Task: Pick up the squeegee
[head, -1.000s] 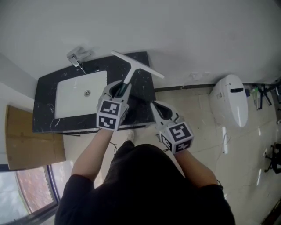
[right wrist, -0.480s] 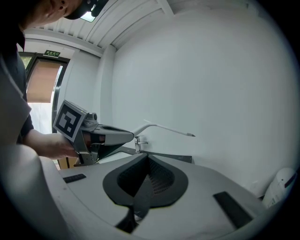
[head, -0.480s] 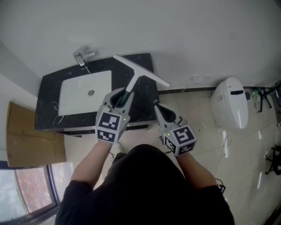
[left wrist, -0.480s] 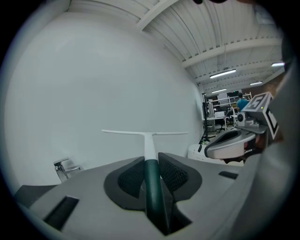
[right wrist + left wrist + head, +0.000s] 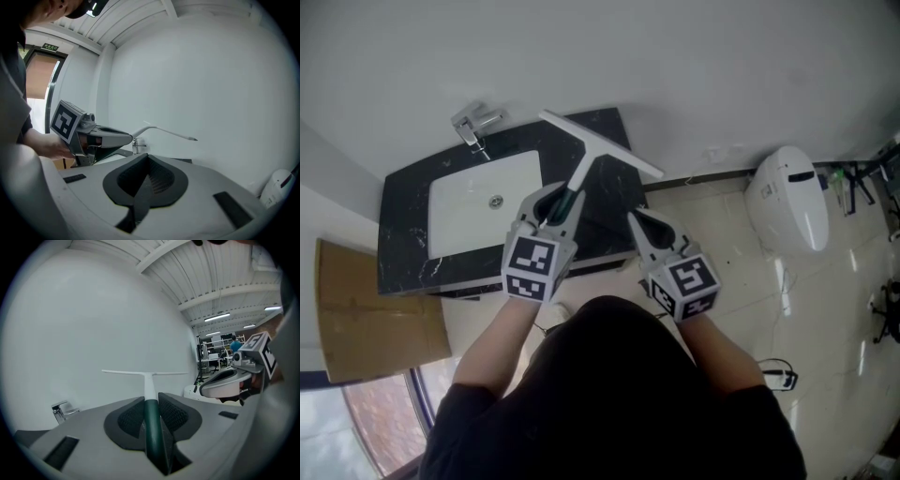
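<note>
The squeegee (image 5: 598,143) has a long white blade and a dark green handle. It hangs in the air over the right part of the black counter (image 5: 403,234), with its blade near the white wall. My left gripper (image 5: 562,202) is shut on the green handle, which runs between the pads in the left gripper view (image 5: 151,413) with the blade (image 5: 145,373) level ahead. My right gripper (image 5: 636,222) hovers just right of it, shut with nothing in it. The right gripper view shows its pads (image 5: 159,180) meeting, and the squeegee blade (image 5: 168,132) to the left beyond.
A white sink basin (image 5: 478,202) is set in the black counter, with a chrome faucet (image 5: 473,122) behind it. A white toilet (image 5: 787,202) stands on the tiled floor at right. A brown panel (image 5: 375,300) lies at left. The wall is close ahead.
The left gripper has carried the squeegee a little up and forward, still gripping the handle. The right gripper has moved slightly forward beside it.
</note>
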Tool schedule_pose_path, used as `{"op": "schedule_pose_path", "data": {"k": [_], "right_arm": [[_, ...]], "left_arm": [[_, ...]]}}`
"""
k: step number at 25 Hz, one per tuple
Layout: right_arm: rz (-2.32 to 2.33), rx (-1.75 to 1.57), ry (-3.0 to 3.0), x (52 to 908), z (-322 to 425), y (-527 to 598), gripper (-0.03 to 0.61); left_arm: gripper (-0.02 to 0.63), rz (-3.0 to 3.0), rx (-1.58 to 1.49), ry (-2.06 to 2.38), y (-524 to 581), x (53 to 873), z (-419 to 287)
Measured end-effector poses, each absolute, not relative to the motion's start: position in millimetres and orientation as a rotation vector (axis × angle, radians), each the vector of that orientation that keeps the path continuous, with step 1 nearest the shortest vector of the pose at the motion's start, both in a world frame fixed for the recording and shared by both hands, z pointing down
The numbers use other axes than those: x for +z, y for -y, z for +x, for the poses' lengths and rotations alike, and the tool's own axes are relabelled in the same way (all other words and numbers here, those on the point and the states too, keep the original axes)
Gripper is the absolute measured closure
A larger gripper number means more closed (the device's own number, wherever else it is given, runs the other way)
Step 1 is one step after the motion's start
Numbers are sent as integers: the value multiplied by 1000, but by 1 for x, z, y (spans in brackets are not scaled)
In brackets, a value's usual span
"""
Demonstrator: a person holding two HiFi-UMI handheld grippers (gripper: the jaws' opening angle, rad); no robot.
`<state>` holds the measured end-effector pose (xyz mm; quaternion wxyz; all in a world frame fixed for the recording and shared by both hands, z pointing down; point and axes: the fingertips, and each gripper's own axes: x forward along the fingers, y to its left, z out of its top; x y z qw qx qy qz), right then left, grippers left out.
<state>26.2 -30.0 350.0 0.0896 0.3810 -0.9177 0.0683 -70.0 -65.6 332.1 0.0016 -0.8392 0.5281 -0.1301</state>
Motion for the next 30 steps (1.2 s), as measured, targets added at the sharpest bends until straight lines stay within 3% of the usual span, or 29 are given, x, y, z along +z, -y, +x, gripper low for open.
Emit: {"op": "schedule_pose_path", "data": {"k": [30], "right_arm": [[1152, 172, 2707, 347, 11, 32, 578]], "left_arm": [[520, -2660, -382, -1645, 71, 332, -84]]}}
